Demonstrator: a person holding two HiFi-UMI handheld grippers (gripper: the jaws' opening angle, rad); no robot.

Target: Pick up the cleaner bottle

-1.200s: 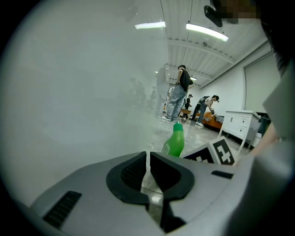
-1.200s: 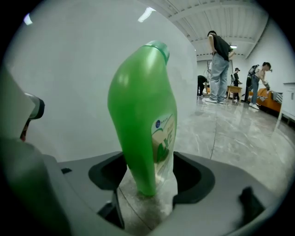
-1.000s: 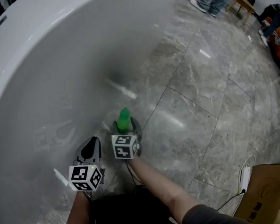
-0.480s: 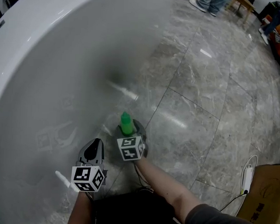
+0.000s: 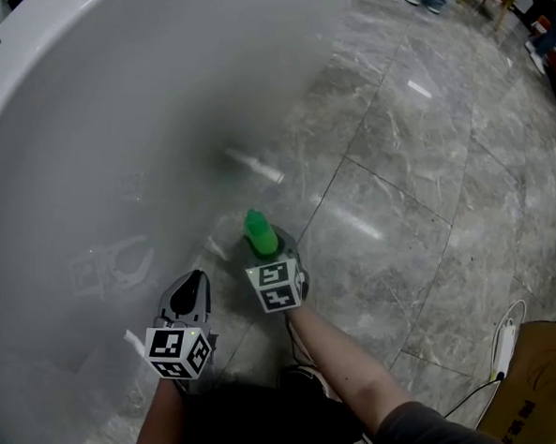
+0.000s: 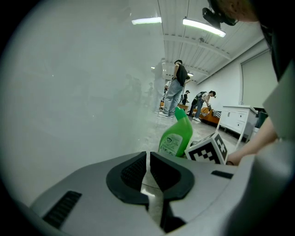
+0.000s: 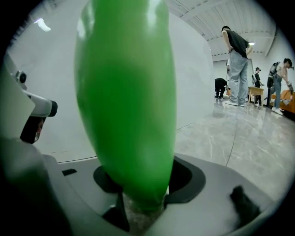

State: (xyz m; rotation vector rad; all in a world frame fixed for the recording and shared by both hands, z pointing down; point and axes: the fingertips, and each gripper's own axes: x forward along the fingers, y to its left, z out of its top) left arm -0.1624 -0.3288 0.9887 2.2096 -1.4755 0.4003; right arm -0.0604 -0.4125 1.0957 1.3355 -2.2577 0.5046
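The green cleaner bottle stands on the grey floor by the tub, leaning a little to the left. My right gripper has just been closing its jaws, and the pads press on the bottle's body from both sides. In the right gripper view the bottle fills the gap of the right gripper. My left gripper hangs to the left of the bottle, near the tub wall, shut and holding nothing. From the left gripper view I see the bottle ahead of the left gripper, apart from it.
A white bathtub wall curves along the left. Grey marble floor tiles spread to the right. A cardboard box and a white cable lie at the lower right. People stand far off.
The right gripper's jaws have come in against the green bottle, and the bottle now leans left. The left gripper has sunk a little beside the tub.
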